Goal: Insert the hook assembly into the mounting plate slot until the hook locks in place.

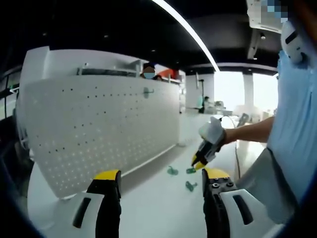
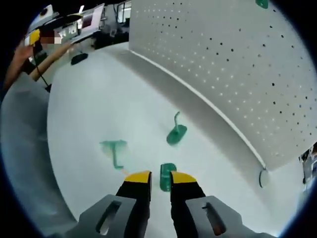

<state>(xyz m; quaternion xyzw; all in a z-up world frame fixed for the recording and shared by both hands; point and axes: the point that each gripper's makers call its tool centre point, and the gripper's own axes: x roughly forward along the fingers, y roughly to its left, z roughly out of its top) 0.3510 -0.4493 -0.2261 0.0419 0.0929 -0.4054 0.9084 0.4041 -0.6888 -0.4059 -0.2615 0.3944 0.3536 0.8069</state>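
Fingers of the right gripper (image 2: 159,182) stand close together with a green hook (image 2: 167,176) between their yellow tips; whether they already press on it or only straddle it cannot be told. In the left gripper view this gripper (image 1: 198,162) is low over the white worktop (image 1: 148,208), tip down at the hooks. The left gripper (image 1: 162,184) has its fingers wide apart and holds nothing, well back from the hooks.

The step in hand seems to be the picking up of one hook from the worktop; no insertion has begun. Two more green hooks lie loose: one with a round base (image 2: 176,133) nearer the perforated white board (image 2: 233,64), and one T-shaped (image 2: 114,148) on the side away from the board. A green piece (image 2: 261,4) already sits high on the board.

The next move probably calls for a firm closing on the hook, a lift, then a turn so that its tongue faces a hole of the board.

The board stands upright along the far edge of the worktop, with a pale rail at its foot. Between the hooks and this foot the worktop is bare, so the way to the board looks free. The two loose hooks lie near the held one and could be knocked in lifting. A person's body stands just beside the near edge.
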